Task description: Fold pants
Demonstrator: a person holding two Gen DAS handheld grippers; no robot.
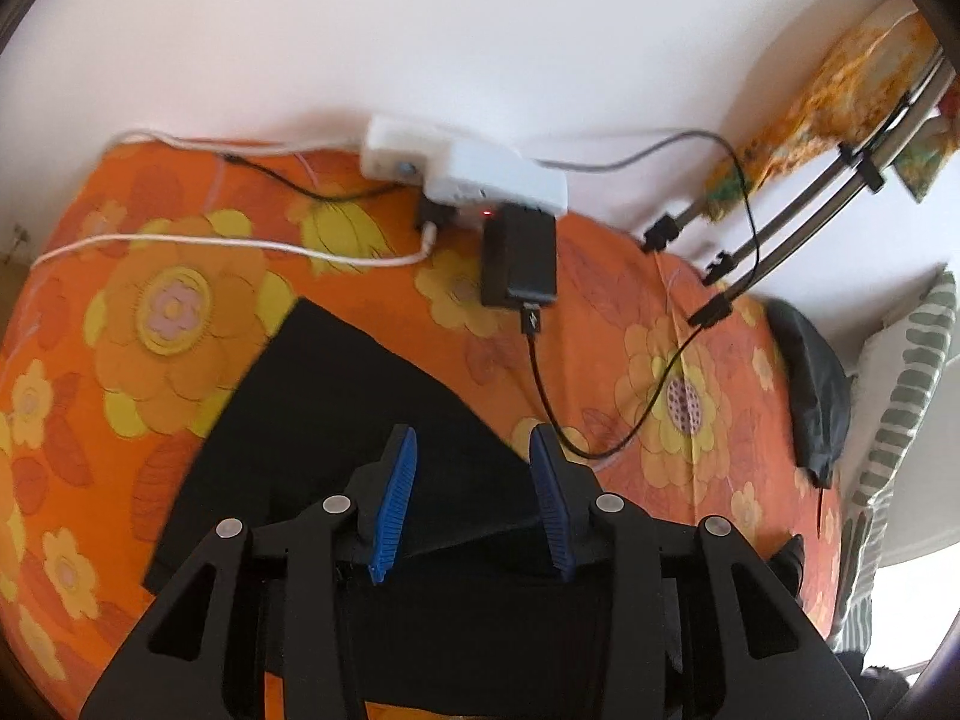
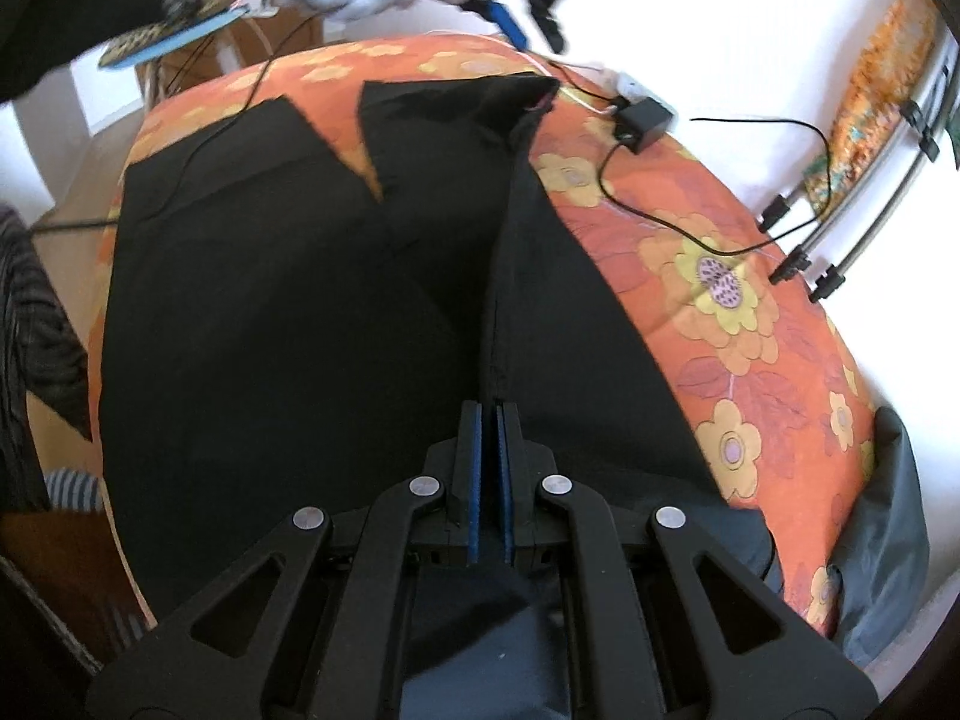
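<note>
Black pants (image 2: 270, 276) lie spread on an orange flowered bedspread (image 2: 750, 324), the two leg ends at the far side. My right gripper (image 2: 491, 408) is shut on a raised ridge of the black fabric that runs away from it toward the far leg end. In the left wrist view a folded corner of the pants (image 1: 336, 384) lies below my left gripper (image 1: 473, 438), which is open with its blue pads (image 1: 396, 480) apart and nothing pinched. The left gripper (image 2: 510, 24) also shows blurred at the top of the right wrist view, above the far leg end.
A white power strip (image 1: 468, 174), a black adapter (image 1: 519, 258) and loose cables (image 1: 558, 414) lie at the bed's far edge by the wall. Metal rack rods (image 1: 780, 228) stand at the right. A dark cloth (image 1: 816, 396) and a striped pillow (image 1: 906, 396) lie right of the pants.
</note>
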